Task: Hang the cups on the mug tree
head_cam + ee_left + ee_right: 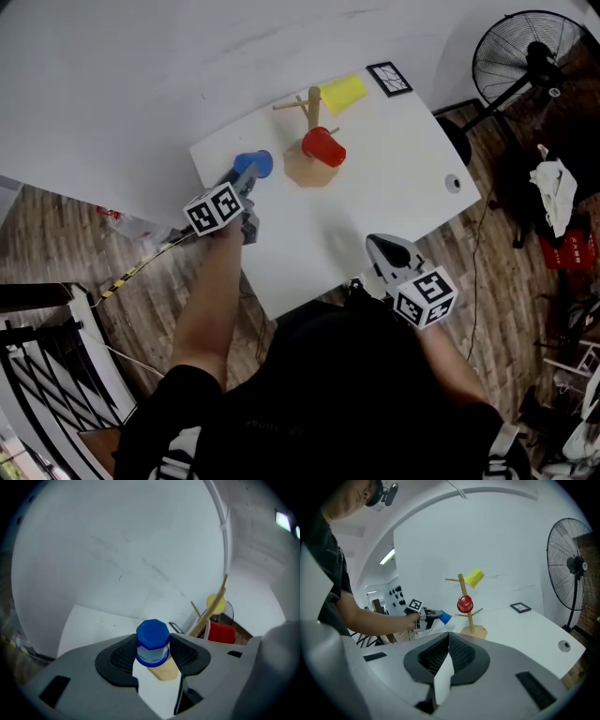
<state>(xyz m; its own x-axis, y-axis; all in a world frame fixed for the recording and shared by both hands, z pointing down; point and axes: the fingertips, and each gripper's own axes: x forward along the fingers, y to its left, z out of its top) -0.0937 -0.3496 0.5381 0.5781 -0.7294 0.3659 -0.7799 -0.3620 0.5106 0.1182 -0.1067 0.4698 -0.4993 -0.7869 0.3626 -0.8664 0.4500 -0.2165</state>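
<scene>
A wooden mug tree (310,141) stands at the far middle of the white table (394,202). A yellow cup (342,92) hangs on an upper peg and a red cup (323,147) on a lower one. My left gripper (251,172) is shut on a blue cup (254,165), held above the table left of the tree. In the left gripper view the blue cup (153,643) sits bottom-up between the pads, with the tree (209,613) beyond to the right. My right gripper (382,249) is shut and empty near the table's front edge.
A framed marker card (389,78) lies at the table's far right corner. A round grommet (453,183) sits near the right edge. A standing fan (525,58) and clutter fill the floor to the right. A white wall runs behind the table.
</scene>
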